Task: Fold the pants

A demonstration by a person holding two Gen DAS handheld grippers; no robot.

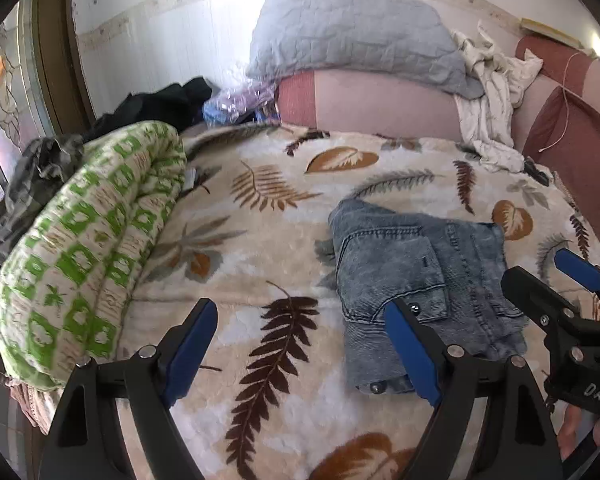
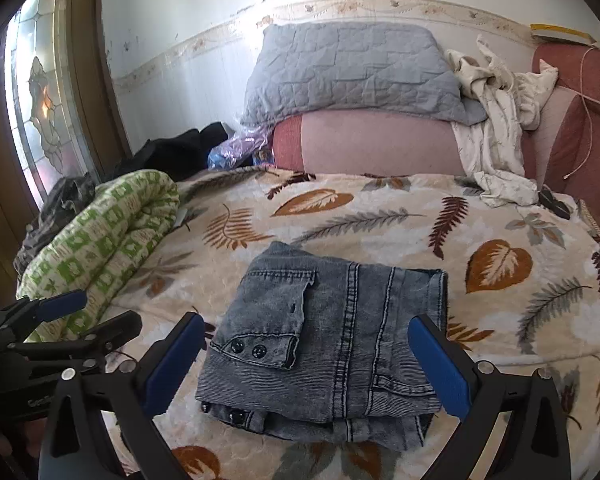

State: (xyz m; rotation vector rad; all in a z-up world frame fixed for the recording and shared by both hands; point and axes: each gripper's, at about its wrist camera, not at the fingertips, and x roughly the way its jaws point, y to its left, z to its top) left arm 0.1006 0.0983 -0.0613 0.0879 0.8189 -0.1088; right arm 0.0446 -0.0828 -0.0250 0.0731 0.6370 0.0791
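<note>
Grey-blue denim pants [image 2: 332, 344] lie folded into a compact, pocket-up stack.

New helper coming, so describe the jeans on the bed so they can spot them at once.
On the leaf-print blanket, nearer than the grey pillow, lie the jeans. They are the only denim there: a folded, faded grey-blue bundle with a buttoned pocket flap on top.

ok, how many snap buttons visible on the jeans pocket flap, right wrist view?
2. Both dark snaps sit side by side on the lower edge of the pocket flap of the folded jeans: one at left, one just right of it. Others may be hidden in the folds.
</note>
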